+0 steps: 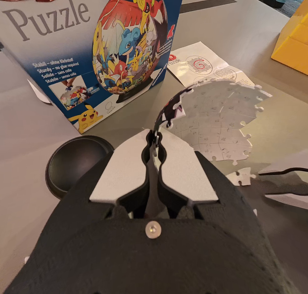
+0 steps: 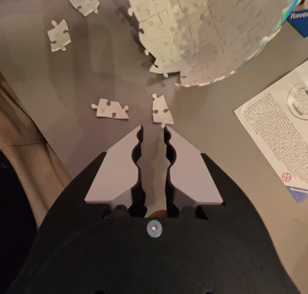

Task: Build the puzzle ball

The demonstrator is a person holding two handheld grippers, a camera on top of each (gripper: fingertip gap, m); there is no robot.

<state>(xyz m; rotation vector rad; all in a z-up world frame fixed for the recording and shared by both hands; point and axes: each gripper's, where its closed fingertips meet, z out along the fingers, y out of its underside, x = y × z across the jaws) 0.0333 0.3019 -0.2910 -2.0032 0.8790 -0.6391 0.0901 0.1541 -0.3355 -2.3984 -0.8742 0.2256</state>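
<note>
My left gripper [image 1: 154,134] is shut on the rim of the part-built puzzle ball shell [image 1: 215,121], held up above the table with its white inside facing the camera. The same shell [image 2: 191,29] fills the upper middle of the right wrist view. My right gripper [image 2: 153,127] is open and empty, low over the table. A white face-down piece [image 2: 161,111] lies just ahead of its right fingertip [image 2: 166,131]. Another piece [image 2: 110,109] lies to the left of it, and two more, one [image 2: 59,35] and another [image 2: 85,2], lie farther off. A loose piece [image 1: 241,177] shows by the shell.
The puzzle box [image 1: 93,52] stands at the back left. The black ball stand [image 1: 78,164] sits left of my left gripper. An instruction sheet [image 1: 205,65] lies behind the shell and shows in the right wrist view [image 2: 275,127]. A yellow box [image 1: 295,42] stands far right. The grippers' ends are close to 15 cm from one another.
</note>
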